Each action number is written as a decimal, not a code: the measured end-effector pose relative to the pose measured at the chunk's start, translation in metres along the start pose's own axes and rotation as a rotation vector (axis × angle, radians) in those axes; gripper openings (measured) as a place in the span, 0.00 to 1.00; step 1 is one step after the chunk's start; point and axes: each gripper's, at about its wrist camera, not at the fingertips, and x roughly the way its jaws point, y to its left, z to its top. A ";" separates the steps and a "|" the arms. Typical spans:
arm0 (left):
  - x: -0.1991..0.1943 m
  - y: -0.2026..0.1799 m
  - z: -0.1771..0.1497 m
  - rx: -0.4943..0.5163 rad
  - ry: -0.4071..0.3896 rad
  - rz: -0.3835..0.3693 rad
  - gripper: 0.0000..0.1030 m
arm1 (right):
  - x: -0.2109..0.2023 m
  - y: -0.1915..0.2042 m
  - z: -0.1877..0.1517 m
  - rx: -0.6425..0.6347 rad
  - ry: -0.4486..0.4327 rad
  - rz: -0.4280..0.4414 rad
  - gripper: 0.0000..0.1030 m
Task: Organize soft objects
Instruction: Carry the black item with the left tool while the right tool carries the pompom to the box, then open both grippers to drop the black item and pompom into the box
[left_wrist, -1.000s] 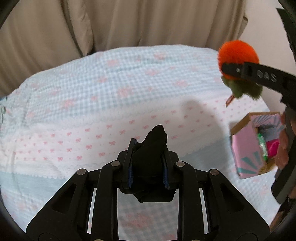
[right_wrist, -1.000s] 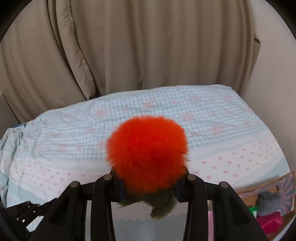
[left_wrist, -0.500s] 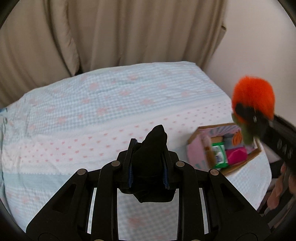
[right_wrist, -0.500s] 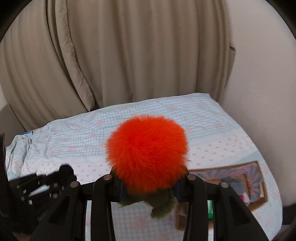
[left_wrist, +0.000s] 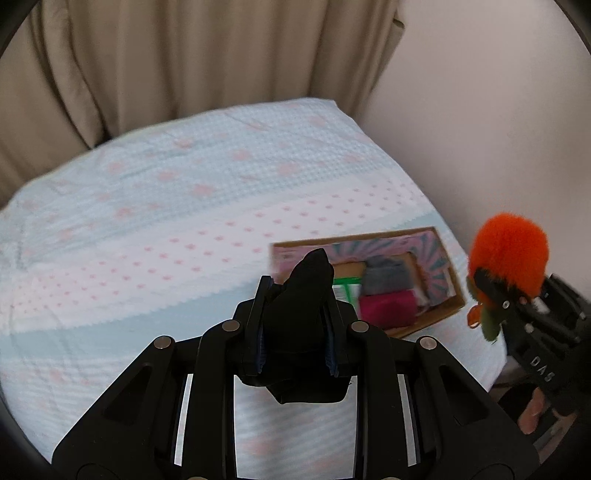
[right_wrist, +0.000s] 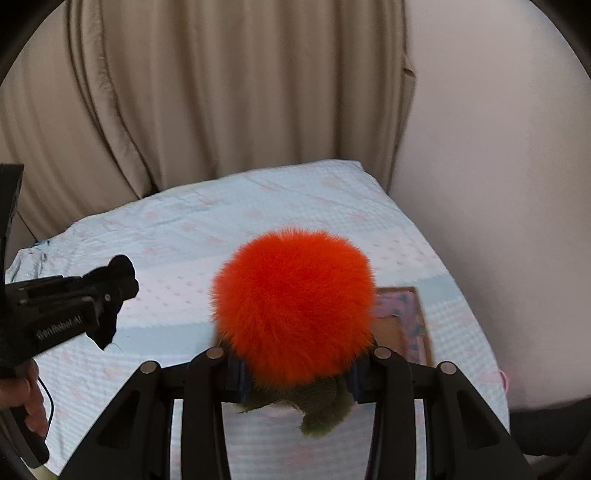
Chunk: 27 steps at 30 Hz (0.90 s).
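A black soft item (left_wrist: 299, 325), seemingly rolled cloth, was clamped between the fingers of the left gripper (left_wrist: 297, 332), its tip standing up past the fingertips towards twelve o'clock. The right gripper (right_wrist: 295, 373) was closed on an orange pompom (right_wrist: 293, 306), gripped low near its green leafy base (right_wrist: 317, 406), so that the fluffy ball bulged out above the jaws. Both items were held clear of the bedspread (left_wrist: 166, 206), presumably so that they could be carried across to the box (left_wrist: 448, 266) rather than dragged over the cloth.

The box lay open near the bed's edge, and folded soft things were already packed in it: a grey piece (left_wrist: 388, 277), a magenta piece (left_wrist: 388, 312) and something green and white (left_wrist: 347, 288). This suggested that it served as the collecting place.

In the left wrist view the box was seen just beyond the black item, at about one o'clock from the fingertips, while the pompom hung at three o'clock, outside the box's near corner. In the right wrist view the box (right_wrist: 421, 317) was largely hidden behind the pompom, at about two o'clock, and the left gripper (right_wrist: 114, 291) stood at nine o'clock. Whether either item was directly above the opening could not be told.
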 end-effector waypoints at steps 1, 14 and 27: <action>0.008 -0.008 0.002 -0.007 0.013 -0.009 0.20 | 0.003 -0.012 -0.002 0.011 0.009 0.000 0.35; 0.150 -0.082 0.031 0.023 0.196 -0.004 0.20 | 0.098 -0.103 -0.013 0.000 0.161 -0.009 0.35; 0.216 -0.090 0.033 -0.026 0.347 0.038 0.22 | 0.153 -0.127 -0.038 0.000 0.272 0.009 0.39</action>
